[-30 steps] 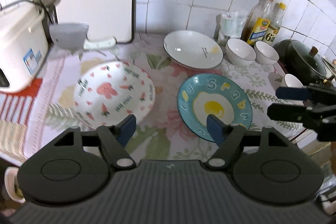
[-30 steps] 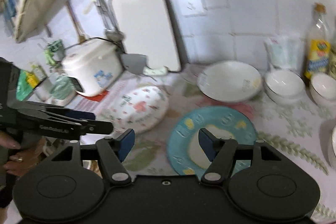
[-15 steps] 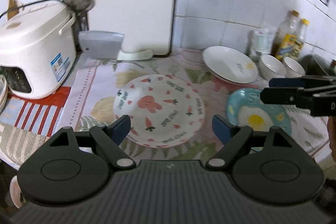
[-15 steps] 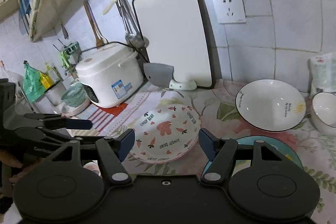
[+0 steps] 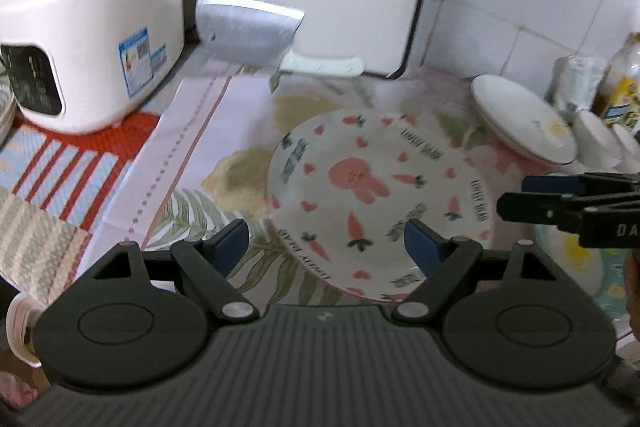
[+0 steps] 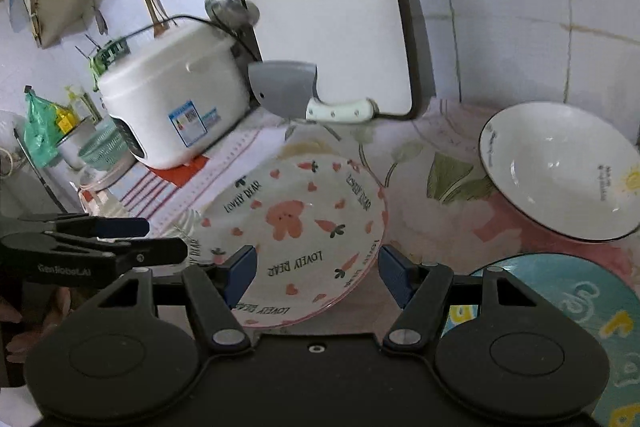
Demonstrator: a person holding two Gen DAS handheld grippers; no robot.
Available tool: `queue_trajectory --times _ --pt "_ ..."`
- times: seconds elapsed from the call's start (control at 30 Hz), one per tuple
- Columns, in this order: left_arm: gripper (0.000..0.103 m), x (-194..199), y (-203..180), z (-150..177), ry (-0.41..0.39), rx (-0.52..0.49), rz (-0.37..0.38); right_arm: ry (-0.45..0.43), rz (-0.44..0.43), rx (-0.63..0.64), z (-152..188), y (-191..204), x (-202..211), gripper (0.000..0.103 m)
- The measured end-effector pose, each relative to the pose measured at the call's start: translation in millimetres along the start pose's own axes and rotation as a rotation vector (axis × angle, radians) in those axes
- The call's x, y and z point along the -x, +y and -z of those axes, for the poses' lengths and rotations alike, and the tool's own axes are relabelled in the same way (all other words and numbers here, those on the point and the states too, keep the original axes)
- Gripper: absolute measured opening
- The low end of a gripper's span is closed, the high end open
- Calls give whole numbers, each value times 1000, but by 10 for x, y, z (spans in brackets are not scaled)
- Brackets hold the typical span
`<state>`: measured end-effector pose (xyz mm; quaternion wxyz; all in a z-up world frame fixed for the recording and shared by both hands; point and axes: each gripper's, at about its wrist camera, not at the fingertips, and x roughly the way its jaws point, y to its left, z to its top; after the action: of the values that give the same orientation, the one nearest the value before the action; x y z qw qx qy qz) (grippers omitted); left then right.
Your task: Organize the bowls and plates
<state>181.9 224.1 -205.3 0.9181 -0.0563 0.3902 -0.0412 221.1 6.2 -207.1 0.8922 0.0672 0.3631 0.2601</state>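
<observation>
Left gripper (image 5: 325,246) and right gripper (image 6: 316,270): jaws spread wide, nothing held; both are poised above the near rim of the round white ceramic plate printed with a pink rabbit and carrots (image 6: 294,241), laid flat on the floral cloth (image 6: 420,187); beside it, a teal egg-pattern plate (image 6: 592,311); farther back, a white black-rimmed bowl (image 6: 560,171); against the wall, a cleaver (image 6: 288,91), a white rice cooker (image 5: 80,27) and a white cutting board (image 6: 320,7).

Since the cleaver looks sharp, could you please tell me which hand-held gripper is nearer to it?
Left, I'd judge, though narrowly. The left hand-held gripper hangs open over the bunny plate's left side, towards the cleaver. The right hand-held gripper hangs open at the plate's right, farther off.
</observation>
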Motion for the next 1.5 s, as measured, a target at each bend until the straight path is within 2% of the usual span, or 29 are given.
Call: queue_trajectory --times 0.13,0.23,0.37,0.43,0.5,0.57,0.63,0.67,0.7,0.77,0.93,1.03,1.13,1.2,1.33,1.5 --pt "83 -200 82 46 40 41 -6 42 26 -23 13 -23 -170 71" --pt "80 -262 105 65 48 58 15 40 14 -26 42 23 -187 71" --pt "68 -345 105 67 67 78 13 40 46 -25 38 13 -277 71" --pt "65 -393 127 66 73 98 10 53 40 -43 20 -19 -348 71" --pt "55 -431 150 73 78 116 3 72 33 -58 8 -44 -419 69" --pt "39 -477 185 89 97 148 2 88 28 -78 6 -70 -468 61" --pt "32 -478 200 105 85 163 0 90 42 -97 7 -86 -493 55" --pt "25 -479 204 110 86 168 14 93 56 -103 11 -92 -505 47" --pt "24 -482 213 111 88 181 29 97 71 -107 17 -99 -518 36" --pt "24 -488 229 108 89 203 26 103 109 -89 24 -106 -549 24" --pt "24 -496 221 114 84 226 9 78 103 -41 58 -102 -553 25" --pt "24 -490 174 83 102 207 -12 84 107 -34 44 -92 -569 27" --pt "26 -443 126 26 121 192 -40 74 93 -38 32 -85 -495 24" --pt "25 -353 103 7 120 177 -26 60 98 -14 11 -42 -400 24" --pt "25 -98 -54 21 132 134 -12 62 113 -47 3 -23 -190 24" --pt "25 264 -274 13 135 107 3 41 87 -90 68 -24 182 24"
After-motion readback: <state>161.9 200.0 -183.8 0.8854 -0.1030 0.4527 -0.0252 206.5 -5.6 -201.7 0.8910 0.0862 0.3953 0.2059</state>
